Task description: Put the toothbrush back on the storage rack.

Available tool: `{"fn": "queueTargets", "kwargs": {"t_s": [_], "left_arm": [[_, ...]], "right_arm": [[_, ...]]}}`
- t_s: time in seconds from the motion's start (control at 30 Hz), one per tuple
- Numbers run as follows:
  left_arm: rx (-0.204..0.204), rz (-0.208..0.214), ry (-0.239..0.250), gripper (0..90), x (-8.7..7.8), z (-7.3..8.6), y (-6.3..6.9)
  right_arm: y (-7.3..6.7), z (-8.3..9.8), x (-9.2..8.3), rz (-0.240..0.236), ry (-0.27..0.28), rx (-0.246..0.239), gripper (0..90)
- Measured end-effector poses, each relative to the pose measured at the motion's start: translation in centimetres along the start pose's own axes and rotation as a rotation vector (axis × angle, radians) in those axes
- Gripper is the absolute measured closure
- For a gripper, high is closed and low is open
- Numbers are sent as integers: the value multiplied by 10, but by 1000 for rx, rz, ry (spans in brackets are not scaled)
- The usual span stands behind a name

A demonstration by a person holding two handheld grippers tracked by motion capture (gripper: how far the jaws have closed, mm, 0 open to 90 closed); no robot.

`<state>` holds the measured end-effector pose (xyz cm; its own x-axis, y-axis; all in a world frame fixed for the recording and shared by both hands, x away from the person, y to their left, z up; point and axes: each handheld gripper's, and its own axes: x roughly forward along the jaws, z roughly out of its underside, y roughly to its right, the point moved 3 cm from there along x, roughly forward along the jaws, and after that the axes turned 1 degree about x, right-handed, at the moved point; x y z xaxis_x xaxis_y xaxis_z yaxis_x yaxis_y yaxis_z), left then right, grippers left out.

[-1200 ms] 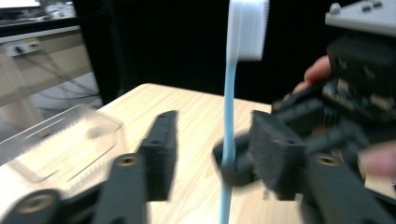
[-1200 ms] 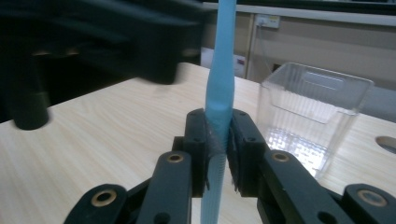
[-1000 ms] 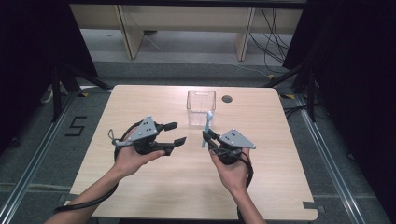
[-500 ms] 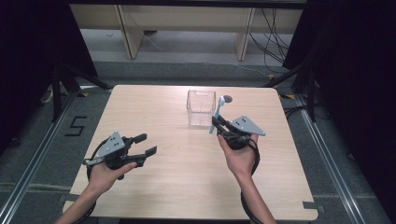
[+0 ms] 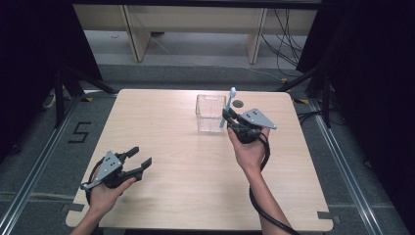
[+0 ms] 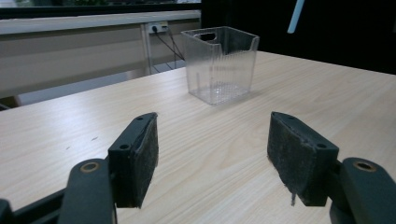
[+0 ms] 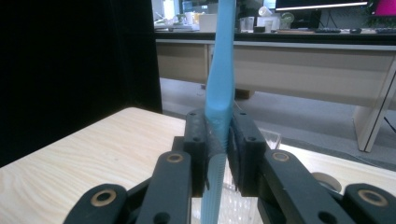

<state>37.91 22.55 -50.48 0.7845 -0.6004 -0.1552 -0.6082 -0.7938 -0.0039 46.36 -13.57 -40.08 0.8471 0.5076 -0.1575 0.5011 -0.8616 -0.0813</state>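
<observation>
The left hand [image 5: 105, 188] comes in from the bottom left of the high view and holds the left gripper [image 5: 141, 160] low over the near left part of the table [image 5: 186, 186], pointing toward the table's middle. Its jaws stand wide apart with nothing between them; in the left gripper view the two dark pads [image 6: 140, 158] frame bare wood, and the clear box [image 6: 219, 63] stands farther off, ahead of them.

The right hand [image 5: 249, 149] is raised over the right half of the table, the forearm reaching up from the bottom edge with a black cable looping beside it. The right gripper [image 5: 226, 117] points toward the far side, just beside the right wall of the clear box [image 5: 210, 113]. Its jaws are closed tight on a light blue toothbrush [image 5: 228, 105].

The toothbrush is slim and pale blue, held near its lower part so that most of its length stands up above the jaws, nearly upright. In the right gripper view the toothbrush [image 7: 220, 88] rises between the pads, with a ribbed stretch below the grip. The box is see-through plastic, open at the top, with a cut-out handle in its wall. A small dark round thing [image 5: 238, 104] lies on the table just behind the box.
</observation>
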Motion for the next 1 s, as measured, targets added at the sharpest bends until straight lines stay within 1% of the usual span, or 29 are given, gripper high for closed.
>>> {"fn": "queueTargets", "kwargs": {"t_s": [0.03,0.07,0.1,0.13,0.2,0.23,0.27,0.3,0.33,0.37,0.4,0.43,0.47,0.5,0.53,0.6,0.63,0.67,0.7,0.73,0.77,0.8,0.83,0.87,0.9,0.93,0.97,1.0], "left_arm": [[-3,-6,-1,331,1,3,-1],[1,-14,-13,331,0,5,-2],[0,-16,-5,330,1,6,-2],[2,-21,-15,331,1,7,-3],[-4,-23,-10,331,2,9,-3],[-7,-27,-16,330,1,10,-3],[-8,-27,-17,330,2,10,-2],[-11,-26,-16,329,2,11,-2],[-13,-20,0,329,4,11,-1],[-5,-27,-19,329,3,12,-1],[-5,-28,-15,329,3,12,-1],[-6,-22,2,329,5,13,-1],[-3,-31,-17,329,3,14,-1],[-2,-32,-15,329,4,14,-1],[-3,-34,-13,330,4,14,-1],[-1,-37,-14,331,4,15,-1],[3,-42,-14,333,4,16,-2],[1,-37,3,334,5,17,-2],[2,-43,-13,334,4,17,-2],[6,-45,-16,334,3,17,-2],[7,-46,-16,333,3,17,-2],[9,-46,-16,333,3,18,-2],[10,-49,-15,333,3,18,-2],[12,-49,-14,332,4,18,-2],[15,-50,-17,332,4,19,-1],[12,-44,-4,332,5,20,-1],[15,-49,-20,331,4,20,-1],[15,-48,-16,331,4,20,-1]], "right_arm": [[0,-1,1,-2,6,2,788],[0,-3,3,0,5,1,788],[0,-4,4,3,9,-3,788],[0,-5,6,2,16,-3,788],[1,-8,9,6,11,2,789],[1,-9,10,12,21,-8,788],[1,-10,12,9,16,-4,788],[2,-11,13,19,17,-5,788],[4,-11,15,22,18,-19,788],[3,-11,17,23,17,-5,789],[4,-12,18,28,13,-7,788],[5,-12,19,32,20,-11,788],[6,-12,21,33,20,-23,788],[6,-13,22,32,25,-11,788],[6,-13,23,33,17,-10,788],[8,-14,24,43,24,-30,788],[9,-14,25,46,25,-27,788],[9,-14,26,47,22,-23,788],[10,-15,27,53,31,-26,788],[10,-15,28,51,31,-23,788],[11,-15,29,54,26,-29,788],[10,-15,29,53,23,-13,788],[11,-16,30,54,23,-15,788],[12,-16,32,59,32,-32,787],[12,-17,32,57,24,-32,788],[12,-18,33,55,29,-42,788],[13,-19,34,64,26,-36,788],[13,-20,35,64,28,-33,788]]}}
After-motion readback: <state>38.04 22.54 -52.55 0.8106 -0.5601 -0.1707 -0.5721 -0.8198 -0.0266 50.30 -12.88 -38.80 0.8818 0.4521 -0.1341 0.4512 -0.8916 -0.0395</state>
